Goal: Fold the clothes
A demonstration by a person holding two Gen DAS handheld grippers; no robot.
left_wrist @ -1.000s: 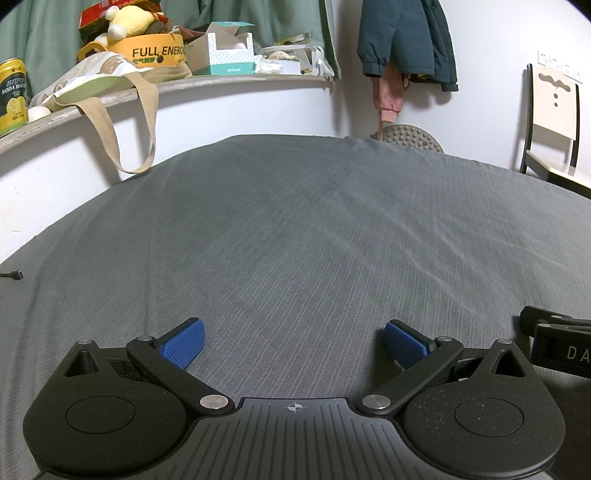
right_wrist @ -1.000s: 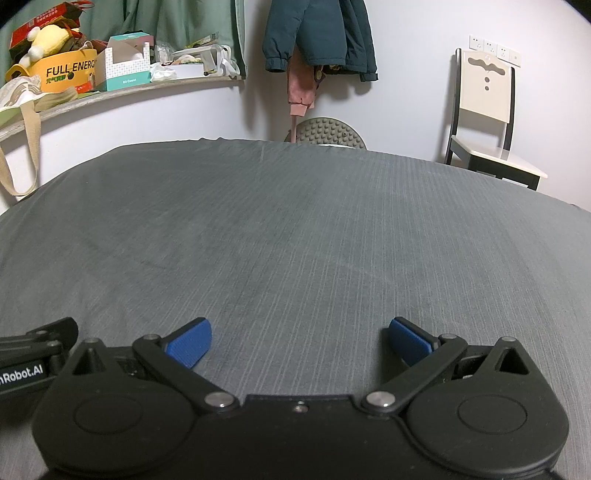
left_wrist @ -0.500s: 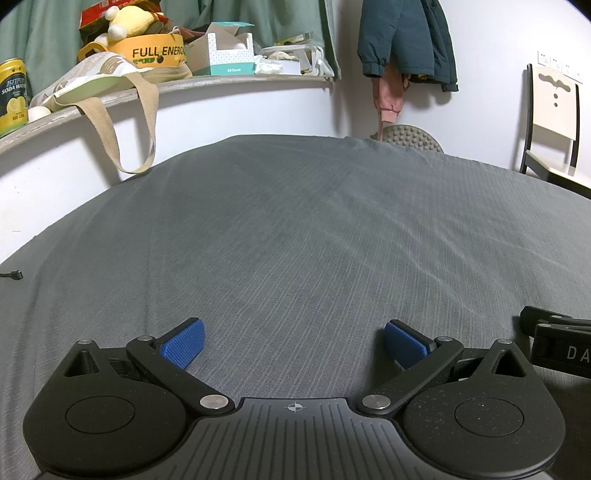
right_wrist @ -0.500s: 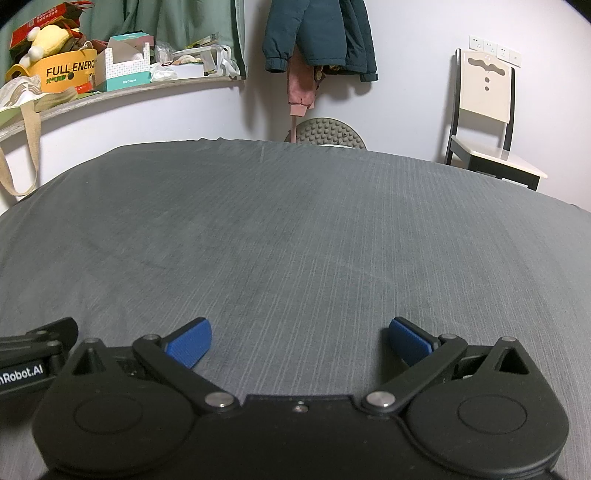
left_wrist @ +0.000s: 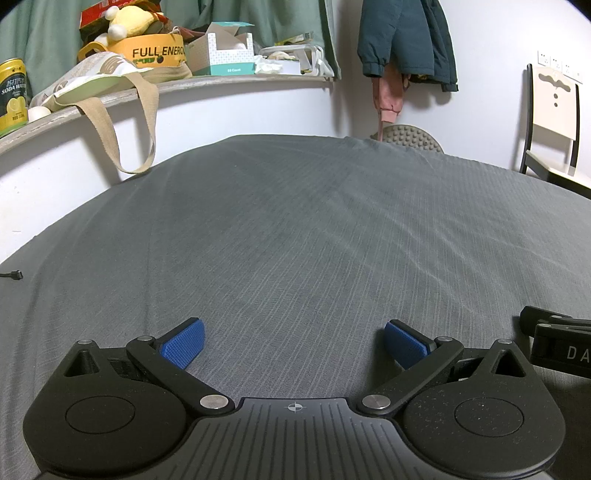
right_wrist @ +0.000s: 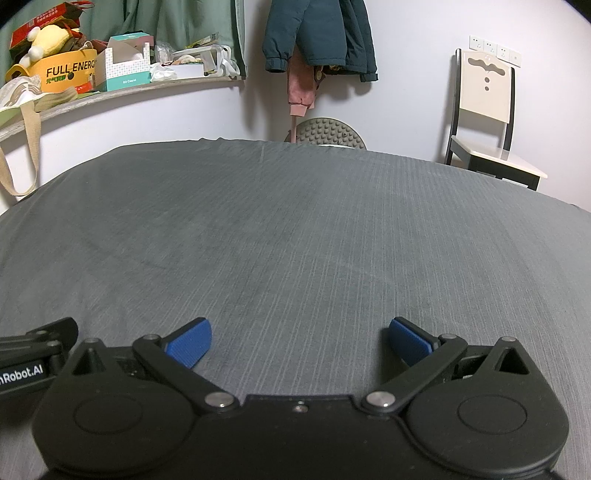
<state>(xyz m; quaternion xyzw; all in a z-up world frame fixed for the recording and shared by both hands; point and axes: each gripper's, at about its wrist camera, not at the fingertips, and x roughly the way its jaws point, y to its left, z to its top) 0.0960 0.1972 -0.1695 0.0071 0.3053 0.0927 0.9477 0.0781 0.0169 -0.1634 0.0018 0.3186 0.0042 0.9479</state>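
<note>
- Left wrist view shows the left gripper [left_wrist: 293,345] low over the grey ribbed bedsheet [left_wrist: 295,229], blue-padded jaws spread wide, holding nothing, likely a ready pose.
- Right wrist view shows the right gripper [right_wrist: 299,343] equally wide and empty, just beside its twin at nine o'clock.
- No garment lies on the sheet; the only clothes visible are a dark teal jacket [right_wrist: 319,33] and a pink garment [right_wrist: 303,85] hanging on the wall at twelve o'clock, well apart from both tools.
- Folding seems not yet begun.

Grey bedsheet [left_wrist: 295,236] spread flat over bed. Shelf [left_wrist: 229,79] on wall holds yellow soda can [left_wrist: 13,96], plush toy [left_wrist: 129,18], tissue box [left_wrist: 229,51]. Tote bag [left_wrist: 110,79] strap hangs off shelf. Teal jacket [right_wrist: 317,33] hangs on wall; chair [right_wrist: 487,110] stands beyond bed.
</note>
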